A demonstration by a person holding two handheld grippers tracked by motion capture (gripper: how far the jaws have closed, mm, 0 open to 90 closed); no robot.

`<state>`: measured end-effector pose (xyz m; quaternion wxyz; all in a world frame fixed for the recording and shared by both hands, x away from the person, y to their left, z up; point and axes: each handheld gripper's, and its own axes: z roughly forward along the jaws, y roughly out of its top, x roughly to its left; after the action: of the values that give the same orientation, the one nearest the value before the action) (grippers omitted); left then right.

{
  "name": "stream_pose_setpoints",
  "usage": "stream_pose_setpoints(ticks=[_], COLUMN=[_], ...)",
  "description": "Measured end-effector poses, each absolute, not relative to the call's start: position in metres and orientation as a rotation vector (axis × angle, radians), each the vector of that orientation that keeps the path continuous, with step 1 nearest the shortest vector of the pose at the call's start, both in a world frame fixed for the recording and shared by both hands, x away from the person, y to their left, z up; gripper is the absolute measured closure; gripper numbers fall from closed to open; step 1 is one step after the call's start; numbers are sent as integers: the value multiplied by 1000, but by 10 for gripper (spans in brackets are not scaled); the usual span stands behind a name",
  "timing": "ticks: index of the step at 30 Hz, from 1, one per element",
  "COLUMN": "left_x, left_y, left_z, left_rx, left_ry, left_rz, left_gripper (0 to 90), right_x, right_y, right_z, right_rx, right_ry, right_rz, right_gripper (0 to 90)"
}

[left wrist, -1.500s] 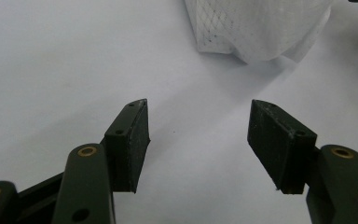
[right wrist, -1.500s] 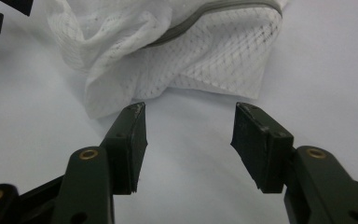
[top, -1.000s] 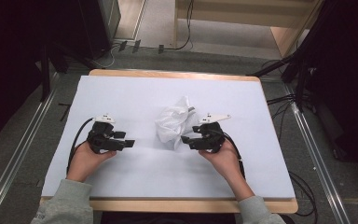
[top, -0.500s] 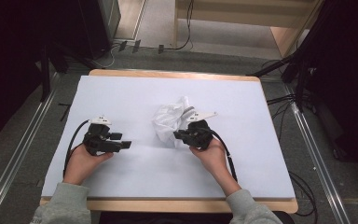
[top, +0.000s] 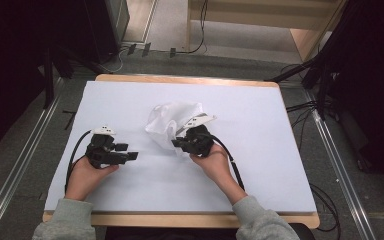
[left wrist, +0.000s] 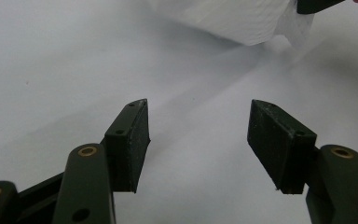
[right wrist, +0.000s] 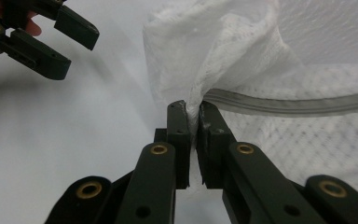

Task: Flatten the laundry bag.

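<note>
The crumpled white mesh-textured cloth [top: 170,122] is lying near the middle of the white surface [top: 260,165] in the high view, bunched up so that its folds are hiding most of its own shape. In the right gripper view the cloth [right wrist: 223,60] is filling the upper right of the frame, and a pale grey band [right wrist: 298,105] is running across it toward the right edge, where it is cut off; what that band is remains hard to make out. The right gripper [right wrist: 192,114] is pinching a fold of the cloth, its jaws pressed together on the fabric after just closing. In the high view this gripper [top: 177,145] is sitting at the cloth's lower right edge, covering the pinched spot.

The left gripper [top: 132,156] is resting left of centre in the high view, apart from the cloth, its jaws standing wide with bare surface between them, as the left gripper view [left wrist: 198,135] is showing. The cloth's edge [left wrist: 242,23] is reaching into the top of that frame, cut off above.

A black cable [top: 230,160] is trailing along the right forearm. Dark floor and rails are surrounding the surface.
</note>
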<state>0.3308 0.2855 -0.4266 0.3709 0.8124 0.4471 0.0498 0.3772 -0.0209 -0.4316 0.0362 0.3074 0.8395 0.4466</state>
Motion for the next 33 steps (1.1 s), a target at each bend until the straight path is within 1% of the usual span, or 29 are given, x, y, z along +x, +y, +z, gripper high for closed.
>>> stream_pose_setpoints(ticks=[6,11,15,24,33], left_x=[328,328,329,334,344], left_y=[289,291,291,289,286], left_z=[-426,-424,-423,-421,-421], left_rx=[2068,2044,2034,2027,2015], left_ry=[1158,1169,1167,1157,1162], left_rz=[128,128,124,123,123], left_gripper=[397,397,399,402,409], right_x=[381,376,366,340,313], right_y=[-9,-11,-23,-41,-64], right_z=[-442,-438,-429,-425,-432], right_rx=[922,902,895,895,947], right_ry=[2634,2647,2644,2680,2714], right_rz=[1317,1295,1300,1269,1247], right_gripper=[861,861,860,859,855])
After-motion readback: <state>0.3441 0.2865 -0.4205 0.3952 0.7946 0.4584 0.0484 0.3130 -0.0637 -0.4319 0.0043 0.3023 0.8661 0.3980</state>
